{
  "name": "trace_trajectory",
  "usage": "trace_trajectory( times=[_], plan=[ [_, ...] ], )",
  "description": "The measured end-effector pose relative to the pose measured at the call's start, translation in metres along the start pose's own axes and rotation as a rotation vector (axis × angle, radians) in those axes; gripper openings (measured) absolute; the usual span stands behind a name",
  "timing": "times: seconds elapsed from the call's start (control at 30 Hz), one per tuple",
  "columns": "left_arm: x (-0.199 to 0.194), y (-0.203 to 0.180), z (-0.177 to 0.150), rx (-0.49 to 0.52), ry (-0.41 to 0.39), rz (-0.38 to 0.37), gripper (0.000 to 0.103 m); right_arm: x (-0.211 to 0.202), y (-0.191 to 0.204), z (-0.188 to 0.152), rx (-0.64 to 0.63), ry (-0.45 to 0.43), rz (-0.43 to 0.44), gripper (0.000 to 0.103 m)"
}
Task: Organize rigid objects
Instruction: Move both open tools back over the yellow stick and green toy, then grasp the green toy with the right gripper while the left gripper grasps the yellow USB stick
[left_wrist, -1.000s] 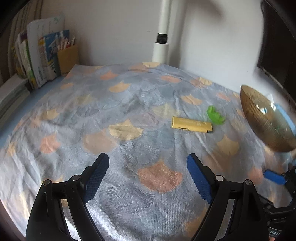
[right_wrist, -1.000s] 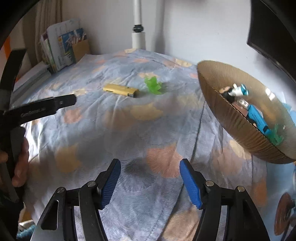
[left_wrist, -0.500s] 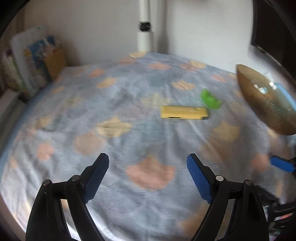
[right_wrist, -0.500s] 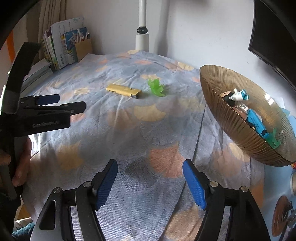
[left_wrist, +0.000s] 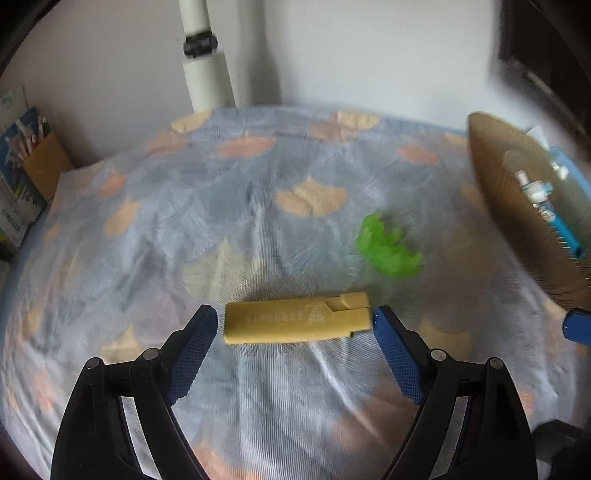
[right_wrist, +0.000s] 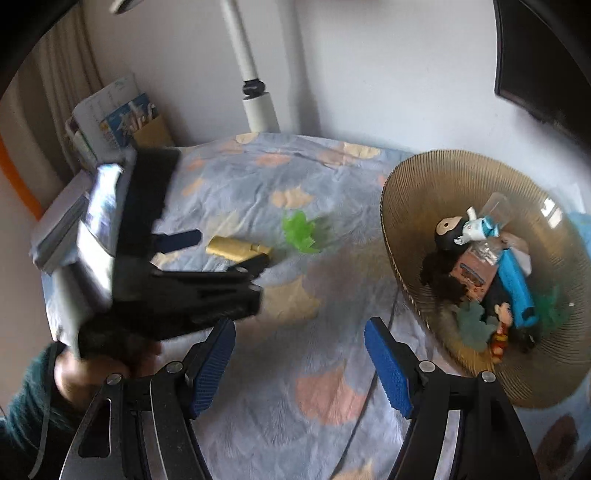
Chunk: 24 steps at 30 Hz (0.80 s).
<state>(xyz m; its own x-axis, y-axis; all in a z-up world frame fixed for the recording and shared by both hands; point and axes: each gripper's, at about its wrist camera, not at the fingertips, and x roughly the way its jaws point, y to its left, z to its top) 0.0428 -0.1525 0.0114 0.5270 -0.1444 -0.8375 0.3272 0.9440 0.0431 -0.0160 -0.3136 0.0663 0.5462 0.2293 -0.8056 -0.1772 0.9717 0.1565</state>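
Note:
A yellow block (left_wrist: 297, 321) lies flat on the patterned cloth (left_wrist: 258, 406). My left gripper (left_wrist: 293, 326) is open with its blue pads at either end of the block; the right pad is very close to it. A green toy (left_wrist: 388, 247) lies just beyond. The brown ribbed bowl (left_wrist: 491, 192) holds several small toys at the right. In the right wrist view my right gripper (right_wrist: 299, 332) hangs open and empty over bare cloth, left of the bowl (right_wrist: 402, 206). There, the left gripper (right_wrist: 218, 254) straddles the yellow block (right_wrist: 232, 248), with the green toy (right_wrist: 301, 230) behind.
A white pole (left_wrist: 205, 66) stands at the back wall. Books and a pencil holder (right_wrist: 122, 114) fill the far left corner, beside a stack of books (right_wrist: 59, 229). A dark screen (right_wrist: 535, 74) hangs at upper right. A sleeved hand (right_wrist: 74, 373) grips the left tool.
My left gripper has moved forward and down to the yellow block, which now sits between its tips. My right gripper has risen and tilted, with its jaws slightly wider, so the bowl's inside shows.

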Motion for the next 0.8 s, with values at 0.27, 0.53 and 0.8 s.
trace_trajectory(
  times=[0.27, 0.53, 0.8],
  plan=[
    [-0.010, 0.056, -0.014, -0.070, 0.023, -0.022, 0.085, 0.034, 0.015, 0.026, -0.018, 0.018, 0.026, 0.069],
    [-0.022, 0.110, -0.030, -0.111, 0.029, -0.022, 0.085, 0.089, 0.021, 0.047, 0.088, 0.028, -0.089, 0.067],
    [-0.024, 0.108, -0.026, -0.107, 0.020, -0.174, 0.085, 0.113, 0.021, 0.063, 0.102, -0.008, -0.151, 0.063]
  ],
)
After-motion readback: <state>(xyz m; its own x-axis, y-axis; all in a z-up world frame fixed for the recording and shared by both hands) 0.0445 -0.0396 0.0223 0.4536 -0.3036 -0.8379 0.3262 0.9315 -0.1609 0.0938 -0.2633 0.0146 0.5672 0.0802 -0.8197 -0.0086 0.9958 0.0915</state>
